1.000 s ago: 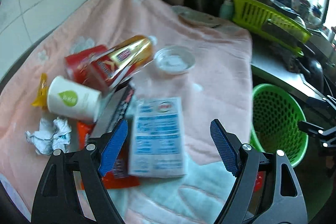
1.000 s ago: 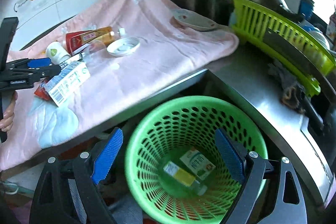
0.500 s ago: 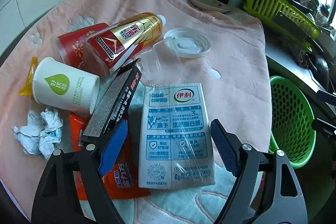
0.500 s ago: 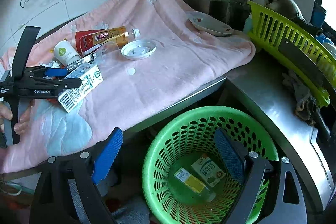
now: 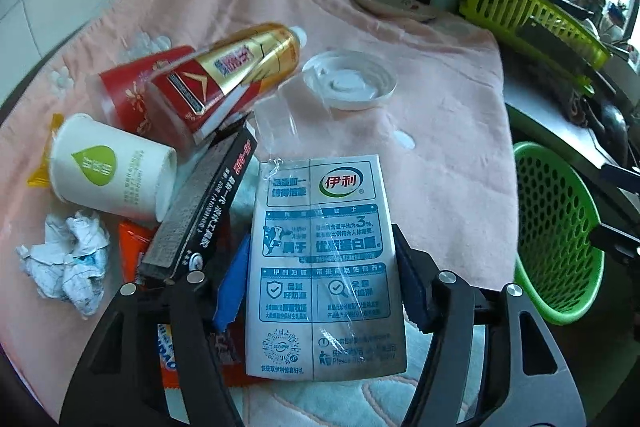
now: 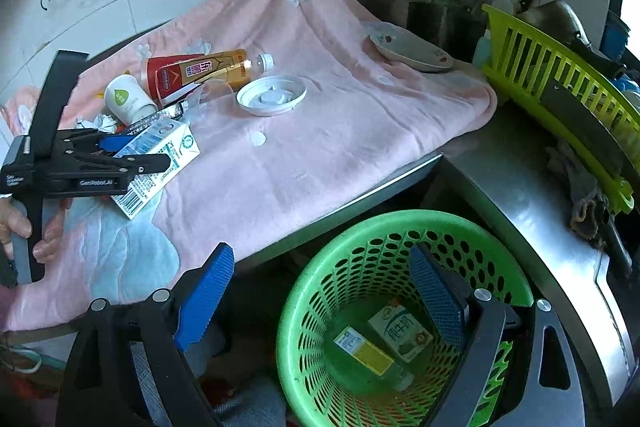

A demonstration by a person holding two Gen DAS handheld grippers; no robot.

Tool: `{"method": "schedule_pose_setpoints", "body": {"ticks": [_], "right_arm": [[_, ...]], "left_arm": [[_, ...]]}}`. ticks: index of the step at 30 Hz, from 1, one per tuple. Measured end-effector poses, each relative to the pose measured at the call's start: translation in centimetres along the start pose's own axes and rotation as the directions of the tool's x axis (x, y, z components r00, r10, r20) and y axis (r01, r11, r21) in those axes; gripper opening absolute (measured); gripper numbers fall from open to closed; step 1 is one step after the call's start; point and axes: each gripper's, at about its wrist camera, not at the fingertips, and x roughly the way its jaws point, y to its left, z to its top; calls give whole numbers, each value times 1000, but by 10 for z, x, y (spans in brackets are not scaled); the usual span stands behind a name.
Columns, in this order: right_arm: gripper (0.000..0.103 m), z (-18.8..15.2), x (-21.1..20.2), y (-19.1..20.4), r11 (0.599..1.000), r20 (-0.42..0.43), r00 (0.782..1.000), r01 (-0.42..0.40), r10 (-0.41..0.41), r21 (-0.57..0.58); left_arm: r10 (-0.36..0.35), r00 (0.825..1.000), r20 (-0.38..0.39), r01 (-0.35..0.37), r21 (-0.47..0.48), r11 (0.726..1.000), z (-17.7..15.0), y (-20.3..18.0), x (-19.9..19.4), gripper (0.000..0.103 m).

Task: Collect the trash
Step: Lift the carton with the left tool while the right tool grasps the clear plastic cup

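I am in the pick-up step: my left gripper has its two blue pads on the long sides of the milk carton, which lies flat on the pink towel near the towel's front edge. The pads look to be touching or nearly touching the carton, so I judge the hold is just made, but I cannot tell if it is firm enough. The carton rests on the towel, not lifted yet.

Going from the left of the towel: a crumpled paper ball, then a white paper cup on its side, a red cup behind it, a gold and red bottle lying over the red cup, and a dark flat box leaning beside the carton. An orange wrapper is under the box. Farther toward the middle sits a white plastic lid. All these are to collect after.

At the right, below the front edge of the counter, stands the green basket. Already inside I see a small milk box and a bottle with a yellow label.

My right gripper hangs above the basket's rim with its jaws wide apart and nothing between them.

The next move, I think, is to lift the carton clear of the dark box and carry it right, over the basket, then release.
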Motion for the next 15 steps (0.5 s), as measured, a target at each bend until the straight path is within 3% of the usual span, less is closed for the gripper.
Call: {"method": "schedule_pose_setpoints", "body": {"ticks": [9, 15], "right_arm": [[86, 25, 14, 12, 998, 6, 998, -61, 61, -20], [86, 52, 38, 31, 988, 3, 992, -129, 130, -88]], "left_arm": [[-10, 996, 89, 13, -37, 999, -10, 14, -56, 63], [31, 992, 119, -23, -66, 998, -17, 36, -86, 63]]}}
